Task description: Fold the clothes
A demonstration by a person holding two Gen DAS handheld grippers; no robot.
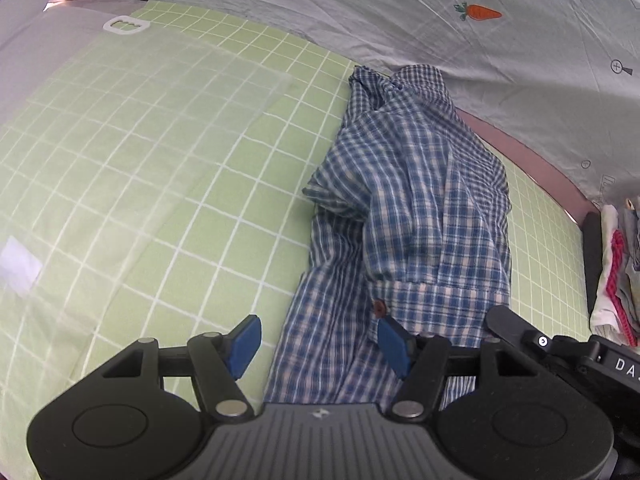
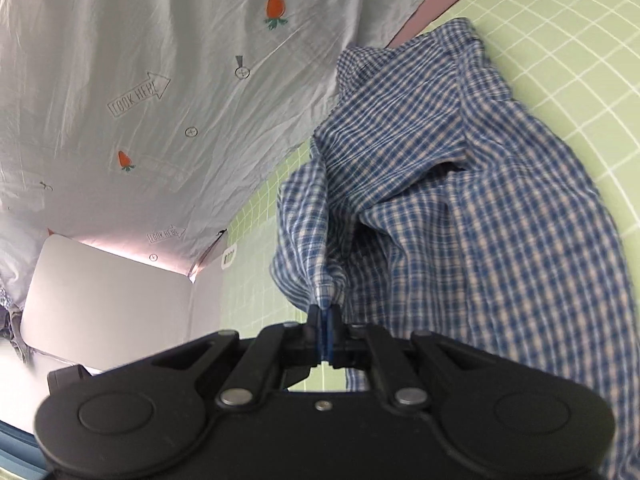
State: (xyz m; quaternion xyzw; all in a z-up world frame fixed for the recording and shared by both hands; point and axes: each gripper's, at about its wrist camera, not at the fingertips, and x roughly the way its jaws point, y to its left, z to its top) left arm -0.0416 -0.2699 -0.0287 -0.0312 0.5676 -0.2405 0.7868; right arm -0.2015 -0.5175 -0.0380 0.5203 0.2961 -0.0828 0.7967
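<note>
While the right gripper (image 2: 326, 320) pinches a bunched fold of the blue checked shirt (image 2: 460, 208), the left gripper (image 1: 318, 344) hangs wide open over the green grid mat (image 1: 160, 184), shirt at two o'clock.

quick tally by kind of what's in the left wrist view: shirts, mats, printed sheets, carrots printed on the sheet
checked shirt: 1
green grid mat: 1
grey printed sheet: 1
carrot print on the sheet: 1
total: 4
</note>
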